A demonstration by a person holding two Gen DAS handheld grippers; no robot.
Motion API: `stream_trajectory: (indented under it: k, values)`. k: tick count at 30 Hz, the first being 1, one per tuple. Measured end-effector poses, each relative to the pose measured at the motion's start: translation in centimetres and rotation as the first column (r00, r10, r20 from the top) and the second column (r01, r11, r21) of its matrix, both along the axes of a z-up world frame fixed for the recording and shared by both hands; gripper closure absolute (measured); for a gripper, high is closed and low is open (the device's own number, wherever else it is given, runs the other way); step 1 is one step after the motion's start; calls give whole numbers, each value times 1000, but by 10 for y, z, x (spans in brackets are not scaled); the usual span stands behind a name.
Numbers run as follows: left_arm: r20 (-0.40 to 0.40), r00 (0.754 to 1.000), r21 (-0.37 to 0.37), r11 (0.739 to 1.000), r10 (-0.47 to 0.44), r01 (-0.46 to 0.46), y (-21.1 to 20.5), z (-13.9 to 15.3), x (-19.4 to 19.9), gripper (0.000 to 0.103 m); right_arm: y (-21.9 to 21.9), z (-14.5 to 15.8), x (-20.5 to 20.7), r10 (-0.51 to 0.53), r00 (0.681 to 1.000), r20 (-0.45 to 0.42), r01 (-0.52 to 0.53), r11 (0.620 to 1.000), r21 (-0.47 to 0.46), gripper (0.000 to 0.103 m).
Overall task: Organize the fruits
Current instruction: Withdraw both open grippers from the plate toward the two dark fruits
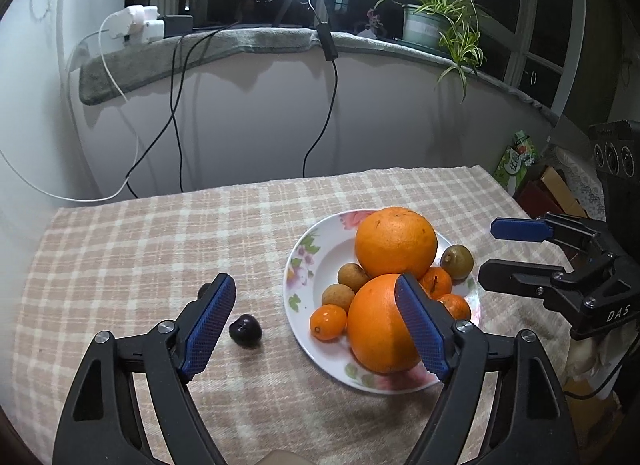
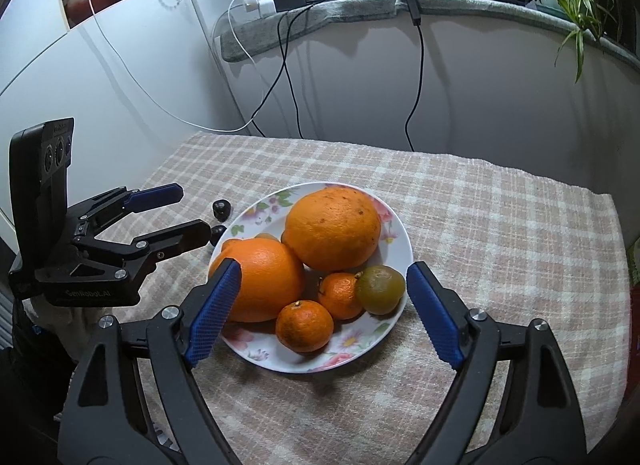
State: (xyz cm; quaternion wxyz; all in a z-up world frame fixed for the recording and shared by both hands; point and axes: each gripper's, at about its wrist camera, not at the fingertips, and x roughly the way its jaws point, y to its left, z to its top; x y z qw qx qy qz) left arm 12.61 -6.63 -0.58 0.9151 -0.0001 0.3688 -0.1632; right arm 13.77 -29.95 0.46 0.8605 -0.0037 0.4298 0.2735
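A flowered plate [image 1: 298, 265] [image 2: 394, 233] on the checked cloth holds two big oranges [image 1: 396, 243] [image 2: 332, 229], [image 1: 378, 329] [image 2: 268, 277], small tangerines [image 1: 328, 321] [image 2: 304, 325], two brown round fruits [image 1: 352, 277] and a greenish one [image 1: 457, 261] [image 2: 380, 289]. Two dark cherries [image 1: 245, 329] [image 2: 222, 207] lie on the cloth left of the plate. My left gripper [image 1: 314, 281] [image 2: 194, 209] hovers open over the plate's left edge, empty. On the plate's near right side my right gripper [image 2: 324, 267] [image 1: 490, 249] is open, with nothing held.
The cloth-covered table [image 2: 500, 217] ends at a curved wall. Black and white cables [image 1: 176, 113] hang down from a padded sill. A potted plant [image 1: 432, 21] stands on that sill. Boxes and a green packet [image 1: 516, 161] sit beyond the table's right edge.
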Motion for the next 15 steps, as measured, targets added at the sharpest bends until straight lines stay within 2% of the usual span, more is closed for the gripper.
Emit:
stream_trajectory:
  k: [15]
  values:
    - [33, 999, 5, 999, 36, -36, 25, 5, -15, 21, 27, 18, 0, 54, 998, 44, -53, 998, -32, 16]
